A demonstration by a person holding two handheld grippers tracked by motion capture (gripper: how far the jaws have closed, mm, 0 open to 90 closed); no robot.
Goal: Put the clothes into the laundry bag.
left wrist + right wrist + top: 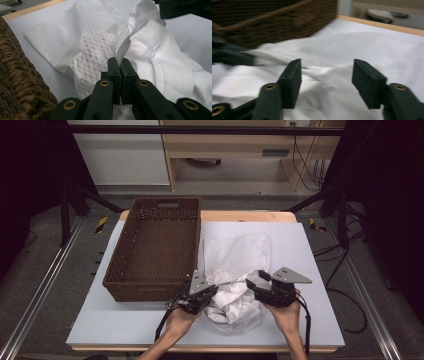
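A crumpled white garment (235,255), part mesh and part plain cloth, lies on the pale mat to the right of a brown wicker basket (125,237). My left gripper (212,292) sits at the garment's near left edge. In the left gripper view its jaws (119,61) are pressed together, with a raised fold of the mesh cloth (95,37) pinched at their tips. My right gripper (251,282) is at the garment's near right side. Its jaws (327,72) stand apart just above the white cloth (332,50), with nothing pressed between them.
The wicker basket (274,17) stands empty on the left half of the mat (300,250), close beside my left gripper. Bare mat lies to the right of the garment and along the near edge. Beyond the wooden table edge are a floor and cabinets.
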